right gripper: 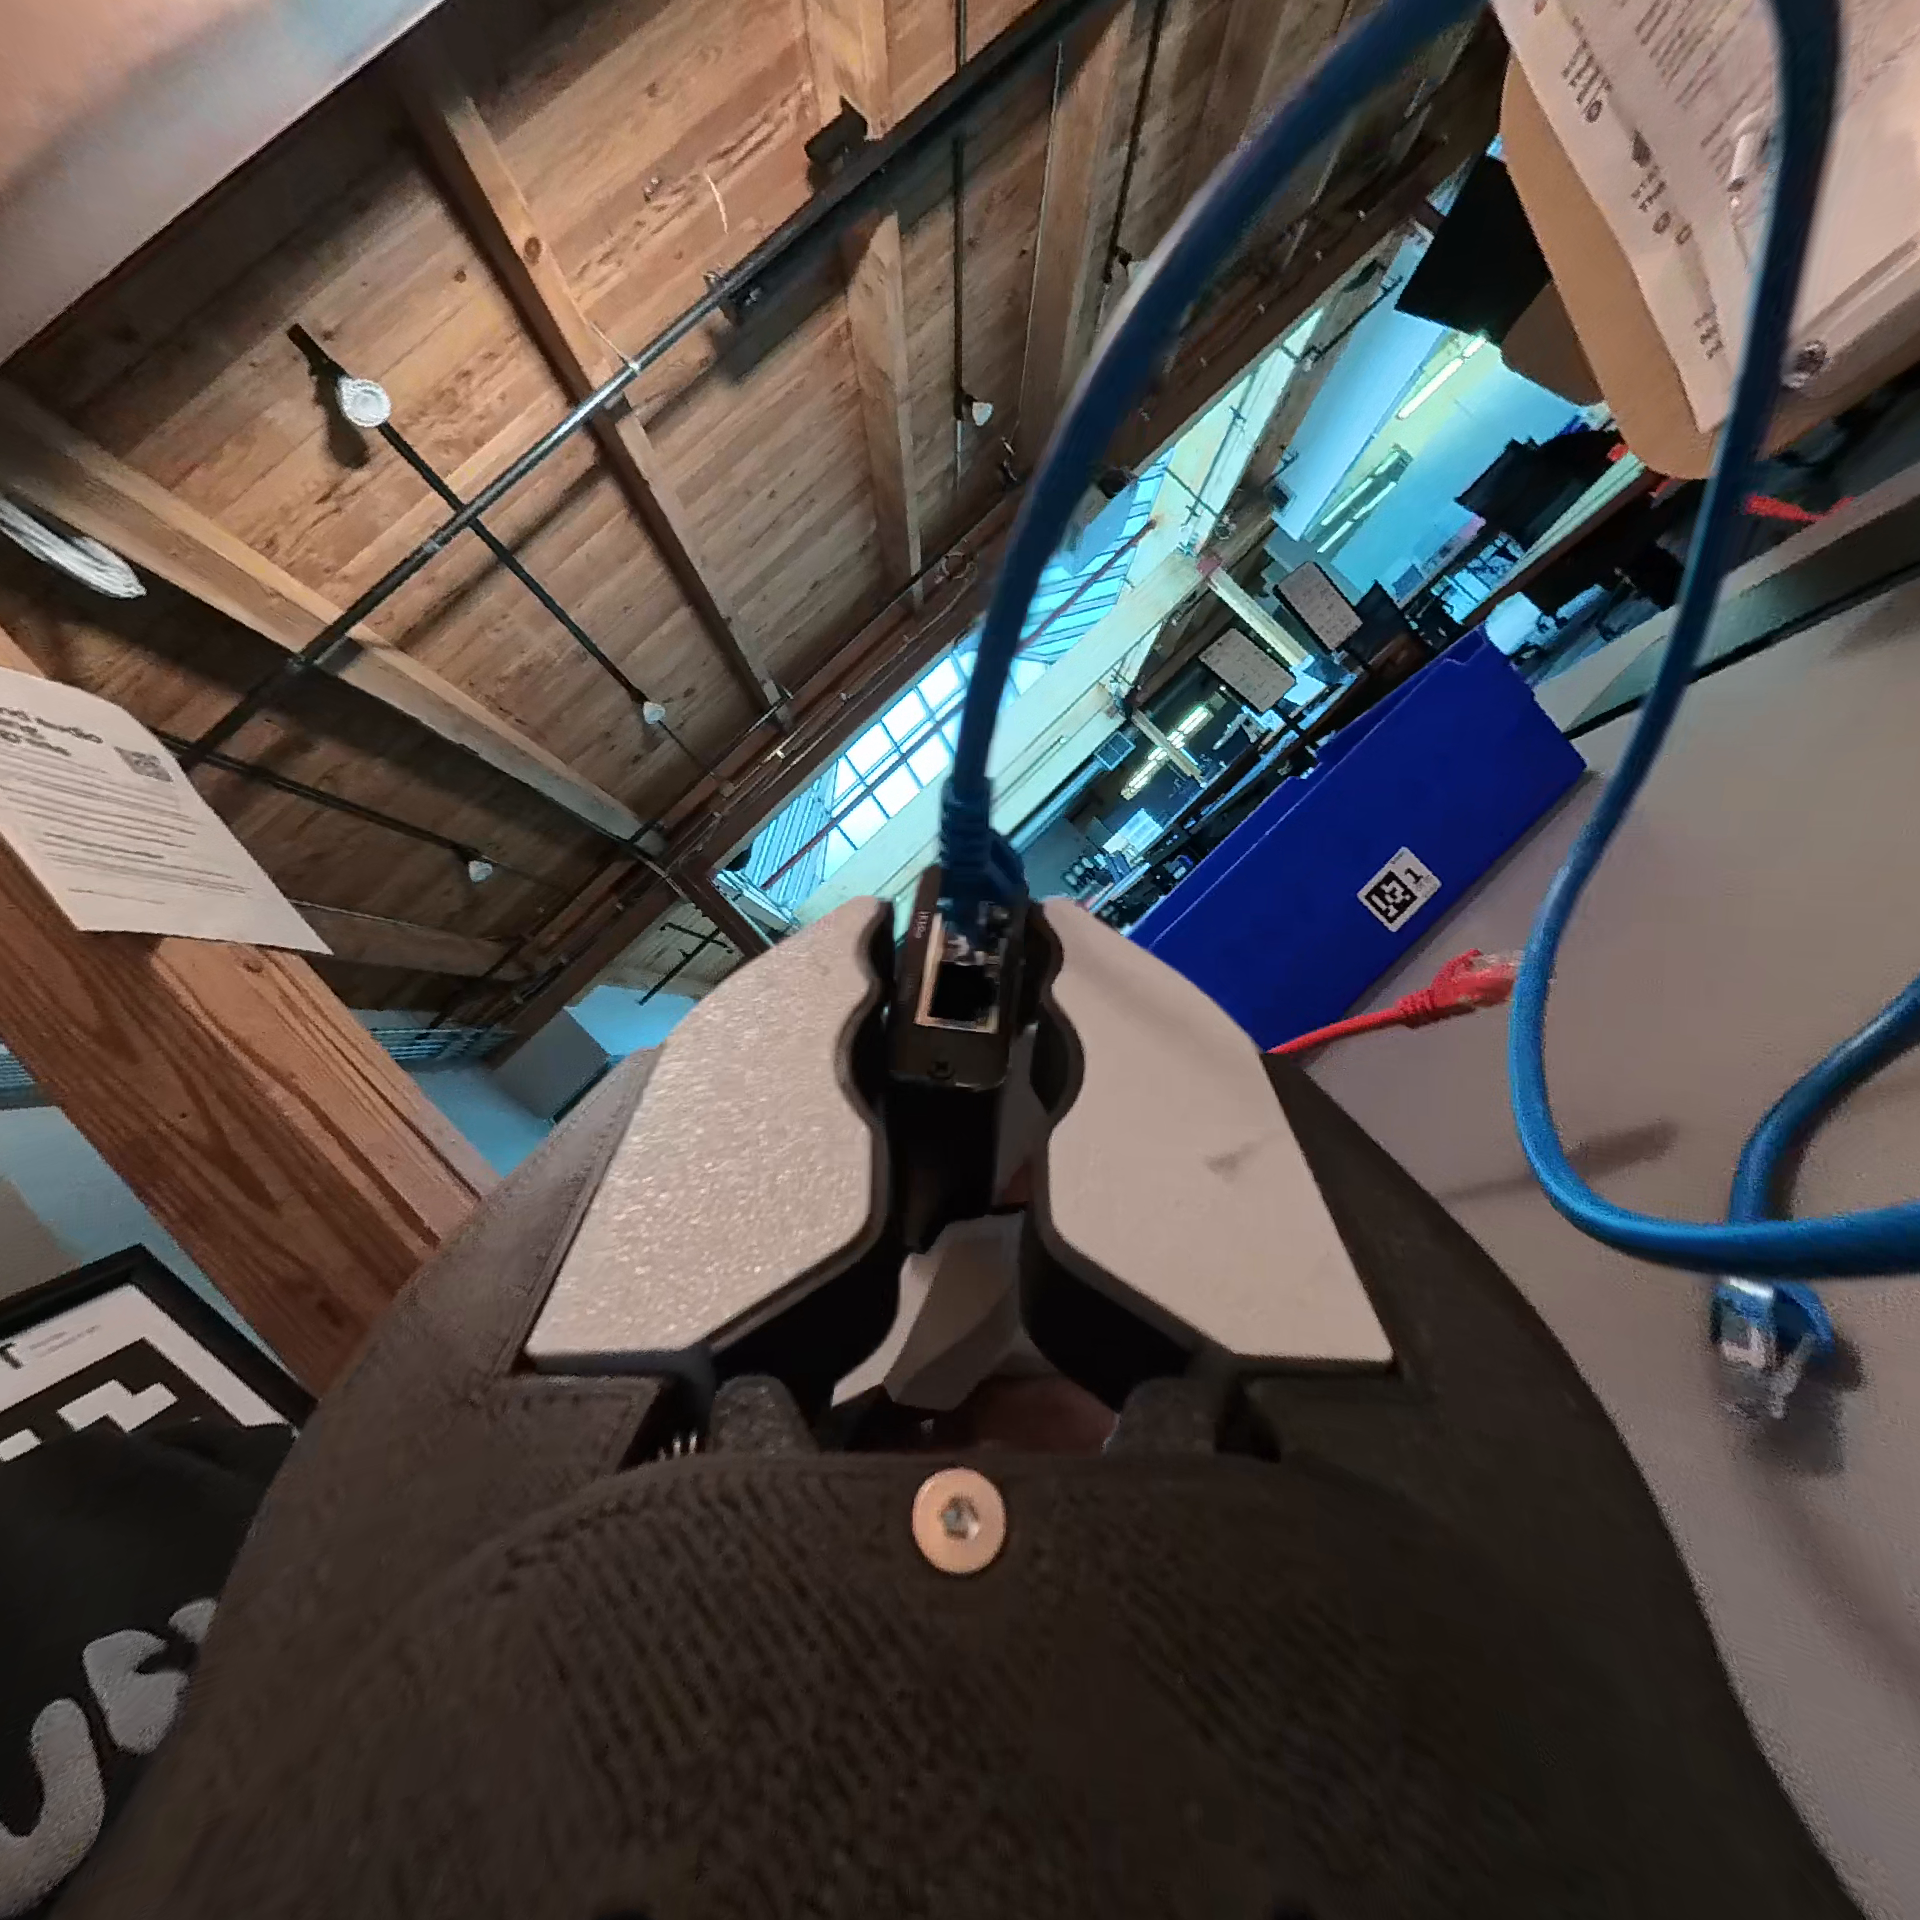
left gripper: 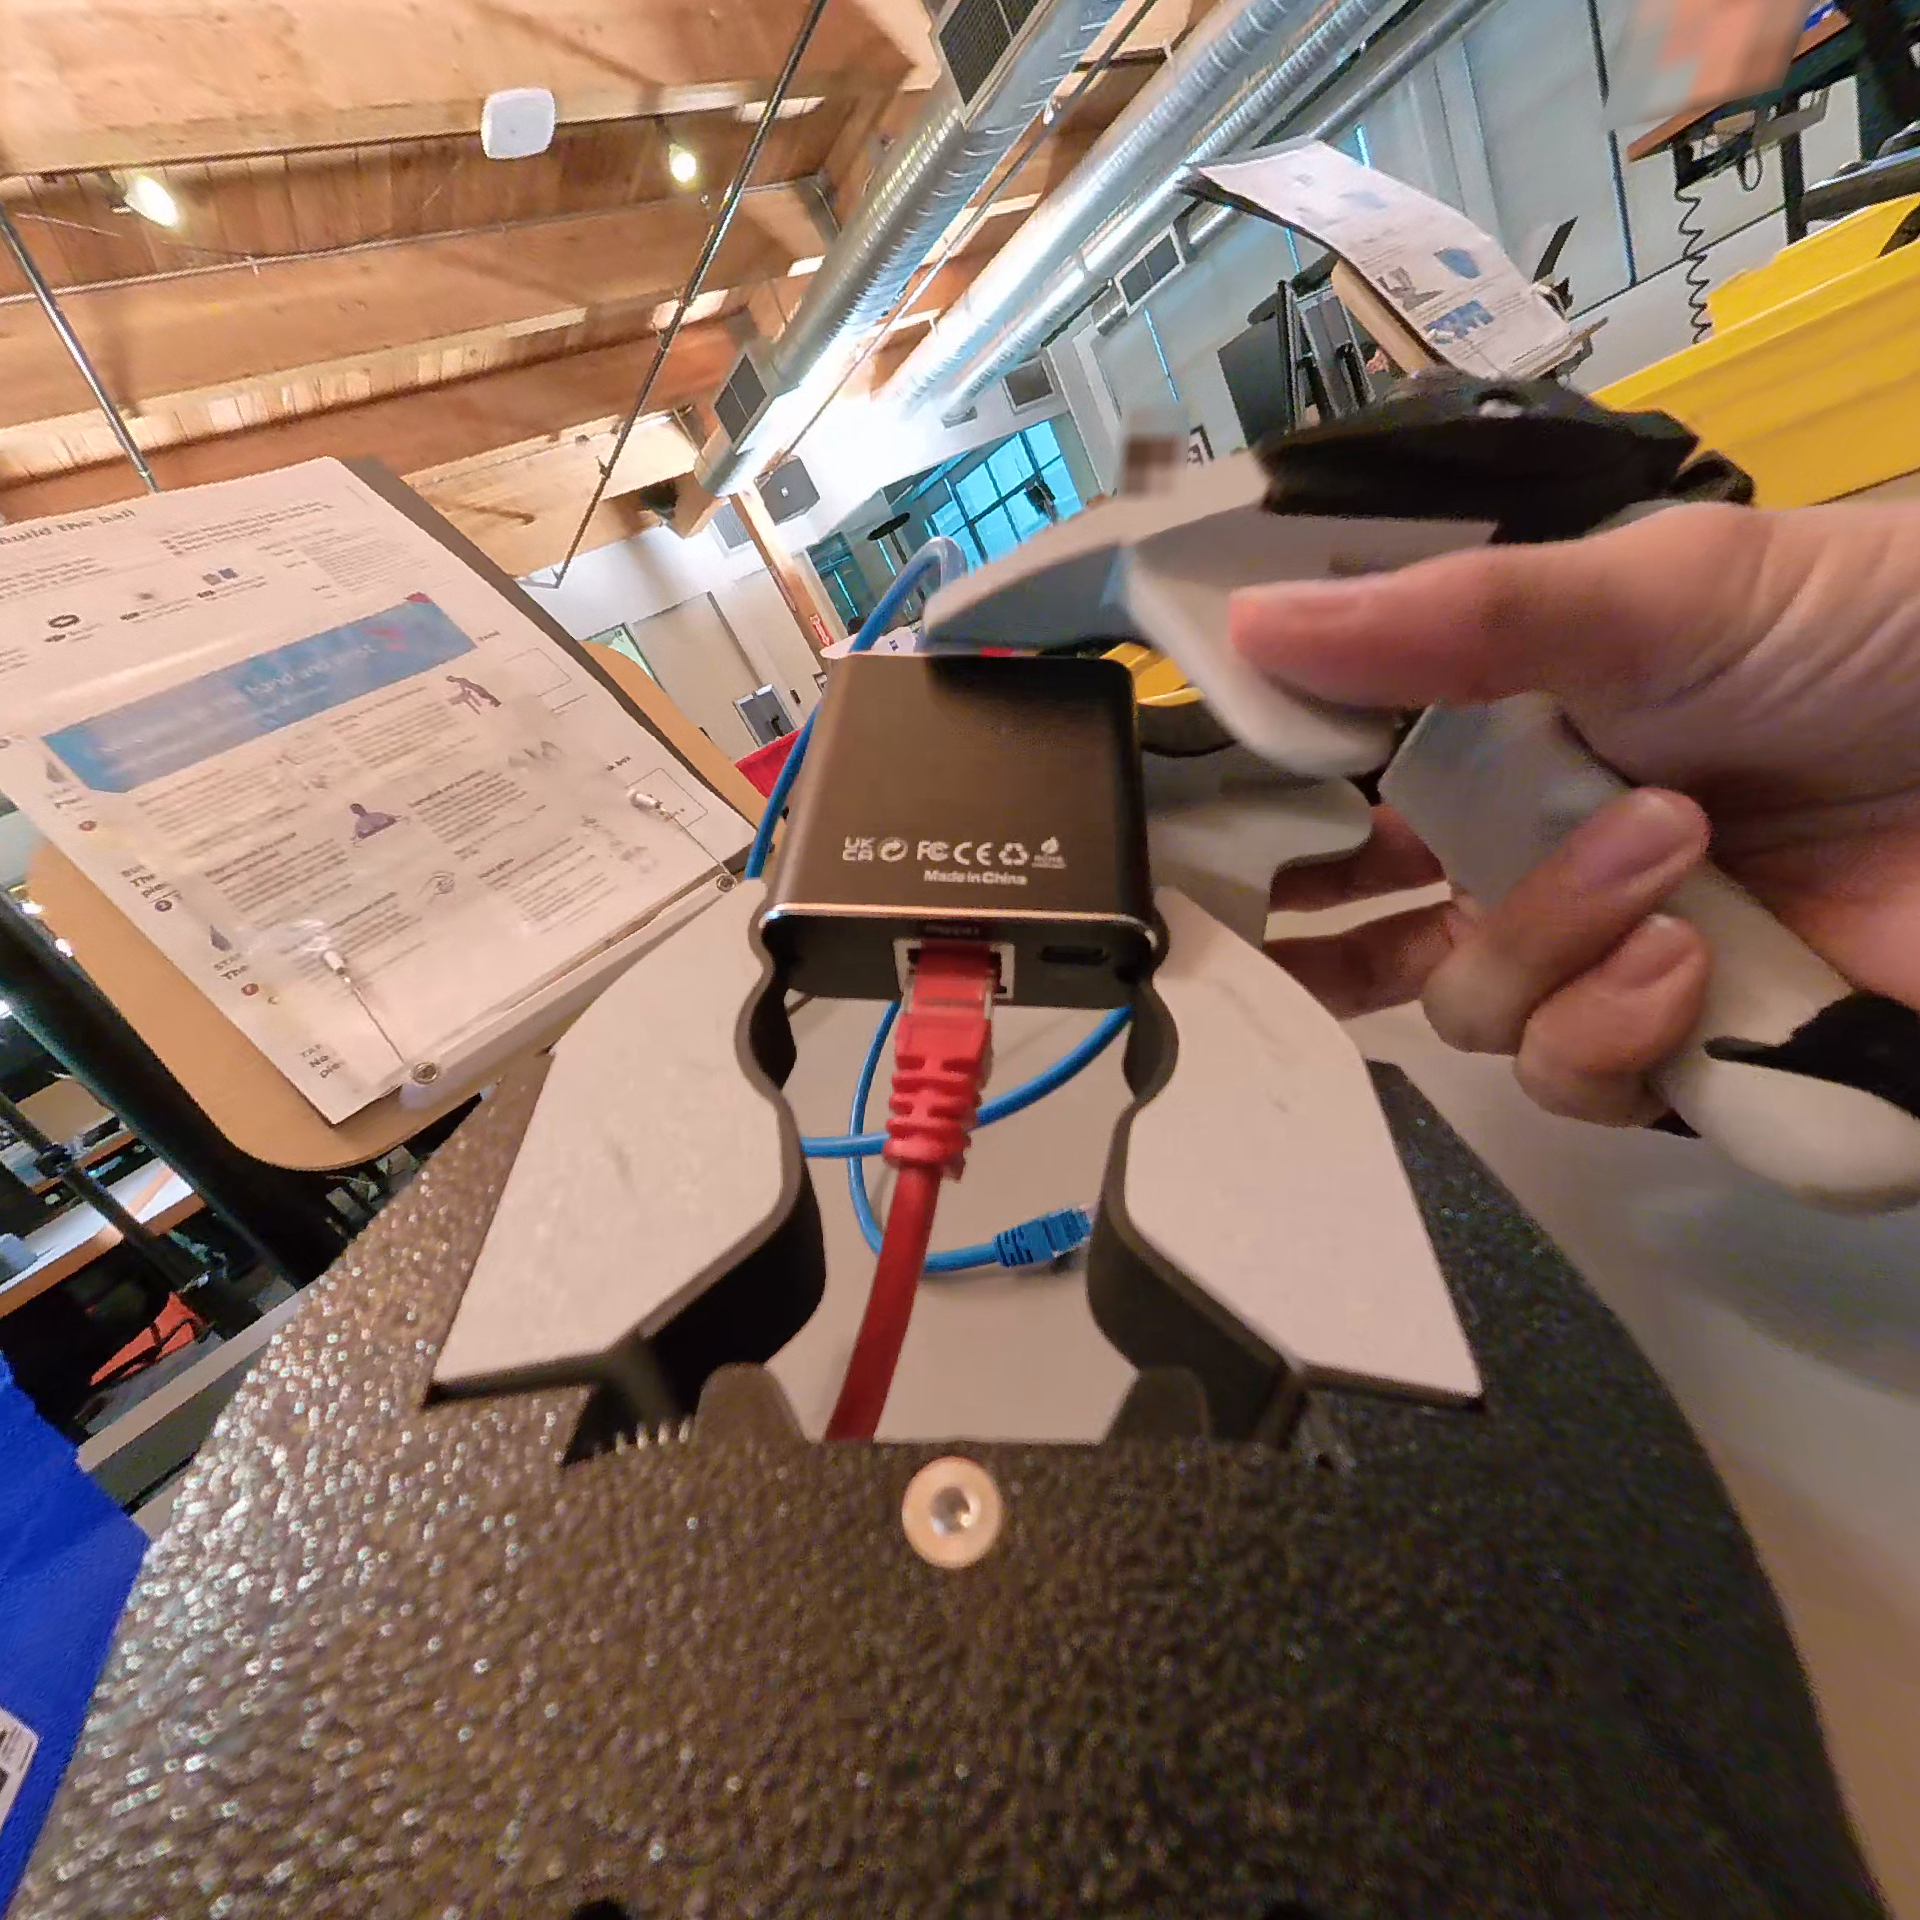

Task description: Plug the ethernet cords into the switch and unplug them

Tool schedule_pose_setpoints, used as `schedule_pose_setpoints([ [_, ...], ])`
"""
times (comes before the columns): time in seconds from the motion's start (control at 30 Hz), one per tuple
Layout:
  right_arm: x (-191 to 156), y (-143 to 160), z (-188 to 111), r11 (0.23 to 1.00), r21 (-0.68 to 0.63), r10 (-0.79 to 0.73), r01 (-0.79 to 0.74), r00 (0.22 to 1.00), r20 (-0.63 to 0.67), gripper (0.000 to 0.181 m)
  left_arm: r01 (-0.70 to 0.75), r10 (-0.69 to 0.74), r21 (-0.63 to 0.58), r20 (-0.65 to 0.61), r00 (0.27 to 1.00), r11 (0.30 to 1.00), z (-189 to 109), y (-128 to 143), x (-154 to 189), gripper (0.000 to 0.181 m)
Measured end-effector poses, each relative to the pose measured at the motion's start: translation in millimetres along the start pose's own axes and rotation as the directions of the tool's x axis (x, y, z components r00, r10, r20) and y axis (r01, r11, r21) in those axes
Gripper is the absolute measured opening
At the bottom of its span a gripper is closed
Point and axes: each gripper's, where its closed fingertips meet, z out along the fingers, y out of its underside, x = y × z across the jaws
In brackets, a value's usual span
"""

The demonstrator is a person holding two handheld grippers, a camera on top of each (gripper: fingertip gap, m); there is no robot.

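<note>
The black switch (left gripper: 966, 790) is held up off the table. My right gripper (left gripper: 1091, 727), in a person's hand, is shut on its far end across the flat faces. In the right wrist view my right gripper (right gripper: 961, 987) clamps the switch (right gripper: 951, 1049) edge-on. The blue cord's plug (right gripper: 971, 873) sits in one port and the port below it is empty. The red cord's plug (left gripper: 940, 1039) sits in the near-face port. My left gripper (left gripper: 956, 987) is open, fingertips flanking the switch's near end, with the red cable running between them.
The blue cord's free plug (left gripper: 1039, 1242) lies on the grey table (right gripper: 1714, 935), and the red cord's other plug (right gripper: 1465, 987) lies there too. A blue bin (right gripper: 1351, 883), a yellow bin (left gripper: 1818, 343), a stand with a laminated sheet (left gripper: 343, 769) and a wooden post (right gripper: 208, 1091) surround the table.
</note>
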Motion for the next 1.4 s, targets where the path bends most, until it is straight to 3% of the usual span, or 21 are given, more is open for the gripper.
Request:
schedule_pose_setpoints([
  [0.87, 12, -3, -11, 0.971, 0.177, 0.170, -0.161, 0.985, -0.034, 0.013, 0.004, -0.004, -0.032, 0.001, 1.000, 0.999, 0, 4, 3, 0.062],
  [1.1, 12, 1, -8, 0.981, 0.136, 0.145, -0.137, 0.988, -0.051, 0.017, -0.035, 0.034, -0.032, -0.007, 0.999, 0.999, -2, 4, 5, 0.062],
  [1.4, 15, -3, -13, 0.975, 0.176, 0.154, -0.138, 0.985, -0.081, 0.013, -0.001, 0.000, -0.036, -0.009, 1.000, 0.999, -2, 6, 3, 0.062],
])
